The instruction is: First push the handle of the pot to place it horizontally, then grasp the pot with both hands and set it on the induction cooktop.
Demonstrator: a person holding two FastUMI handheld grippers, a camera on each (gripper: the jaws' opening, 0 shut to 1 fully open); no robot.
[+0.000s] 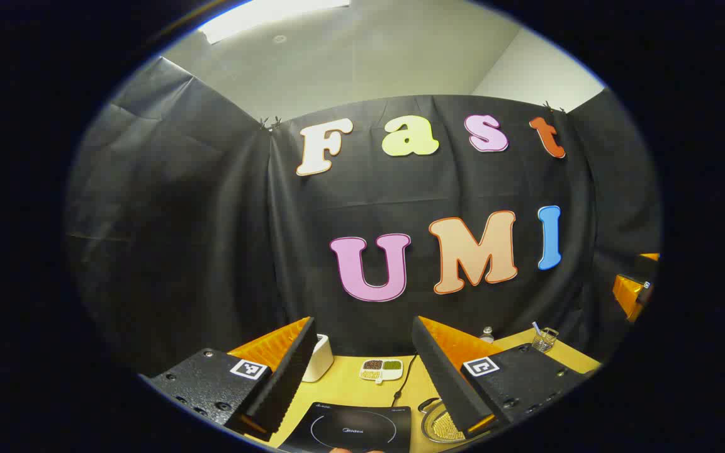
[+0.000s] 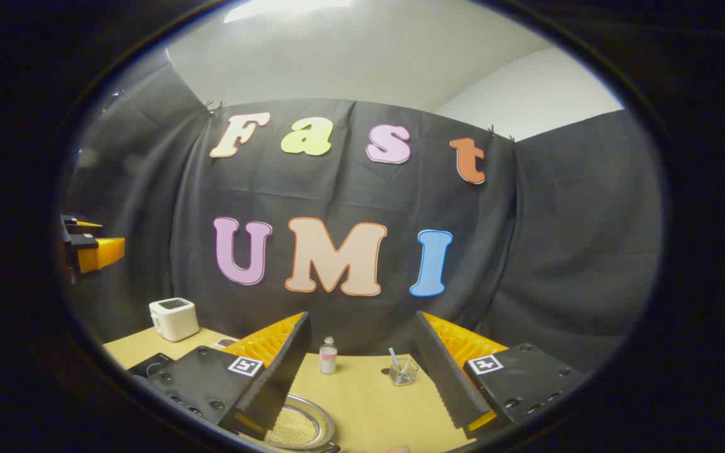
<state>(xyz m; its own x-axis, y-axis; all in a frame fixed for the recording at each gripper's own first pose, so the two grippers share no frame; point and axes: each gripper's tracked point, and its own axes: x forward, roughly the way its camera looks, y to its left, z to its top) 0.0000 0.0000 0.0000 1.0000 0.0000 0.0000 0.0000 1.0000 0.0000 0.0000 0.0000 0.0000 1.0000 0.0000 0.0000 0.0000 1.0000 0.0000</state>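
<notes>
Left gripper (image 1: 362, 377) jaws wide open, empty; black induction cooktop (image 1: 350, 428) between them on yellow bench (image 1: 350, 387). Right gripper (image 2: 362, 377) jaws wide open, empty; round steel mesh-lined pot (image 2: 296, 428) under its left finger.

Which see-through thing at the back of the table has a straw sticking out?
The glass cup has the straw. The small bottle left of it has a cap instead.

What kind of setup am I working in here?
Probably a staged kitchen booth: a tabletop draped behind with black cloth, carrying an induction cooktop, a white toaster and a metal pot.
</notes>
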